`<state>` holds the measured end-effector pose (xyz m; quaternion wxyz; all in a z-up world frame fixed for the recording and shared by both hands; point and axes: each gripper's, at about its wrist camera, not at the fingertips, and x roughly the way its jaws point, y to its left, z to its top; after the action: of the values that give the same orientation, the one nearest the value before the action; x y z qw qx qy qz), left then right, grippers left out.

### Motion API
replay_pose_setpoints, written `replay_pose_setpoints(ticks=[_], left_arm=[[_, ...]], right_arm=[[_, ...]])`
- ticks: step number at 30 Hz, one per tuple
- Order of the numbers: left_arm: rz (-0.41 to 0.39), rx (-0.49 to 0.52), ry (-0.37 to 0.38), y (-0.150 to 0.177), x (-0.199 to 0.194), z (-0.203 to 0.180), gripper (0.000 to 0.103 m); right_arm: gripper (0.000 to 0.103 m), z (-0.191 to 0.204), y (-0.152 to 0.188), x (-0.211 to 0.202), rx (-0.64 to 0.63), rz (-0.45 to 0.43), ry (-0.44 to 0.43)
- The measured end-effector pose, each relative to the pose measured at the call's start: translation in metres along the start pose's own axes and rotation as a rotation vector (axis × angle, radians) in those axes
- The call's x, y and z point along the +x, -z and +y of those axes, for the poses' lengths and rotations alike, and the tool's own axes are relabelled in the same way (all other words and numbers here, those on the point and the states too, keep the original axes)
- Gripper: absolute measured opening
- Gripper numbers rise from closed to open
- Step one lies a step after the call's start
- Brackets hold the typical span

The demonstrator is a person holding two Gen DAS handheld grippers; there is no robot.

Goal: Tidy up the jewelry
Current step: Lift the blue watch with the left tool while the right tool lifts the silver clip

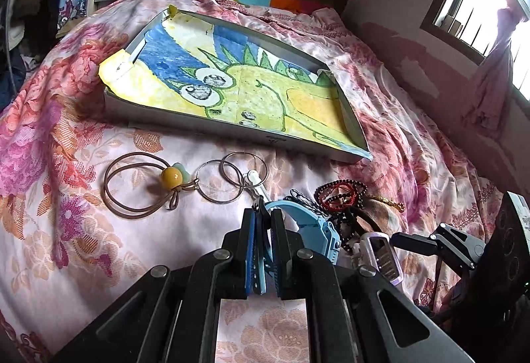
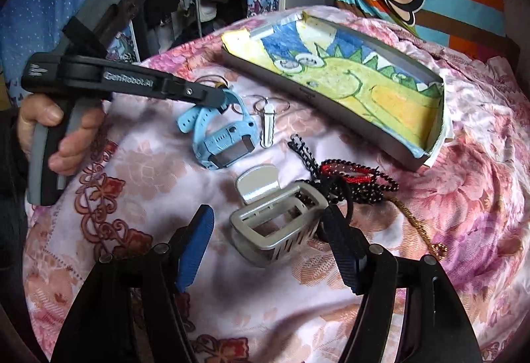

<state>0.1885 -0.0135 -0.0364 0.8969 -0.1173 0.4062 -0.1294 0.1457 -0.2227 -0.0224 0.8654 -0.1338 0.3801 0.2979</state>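
Left gripper (image 1: 263, 217) is clamped on the strap of the blue watch (image 2: 228, 134), low centre of its view; the thin edge grip could slip, or the dangling body snag the key rings (image 1: 228, 177) alongside. Right gripper (image 2: 271, 230) is spread wide around the silver hair claw (image 2: 275, 227), not yet pinching. Drawing-lined tray (image 1: 232, 137) waits in the upper frame.
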Motion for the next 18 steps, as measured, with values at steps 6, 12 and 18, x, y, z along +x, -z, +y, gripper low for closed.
replay_pose_setpoints(ticks=[6, 12, 18], left_arm=[[-0.003, 0.000, 0.000, 0.000, -0.001, -0.001, 0.009], [-0.035, 0.002, 0.000, -0.002, -0.008, -0.004, 0.009], [-0.080, 0.003, 0.000, -0.008, -0.017, -0.004, 0.009]], right_arm=[[0.058, -0.012, -0.003, 0.016, 0.085, 0.020, -0.014], [0.057, -0.003, -0.004, 0.007, 0.044, -0.029, -0.008], [0.057, -0.009, -0.009, -0.009, 0.088, -0.118, -0.074]])
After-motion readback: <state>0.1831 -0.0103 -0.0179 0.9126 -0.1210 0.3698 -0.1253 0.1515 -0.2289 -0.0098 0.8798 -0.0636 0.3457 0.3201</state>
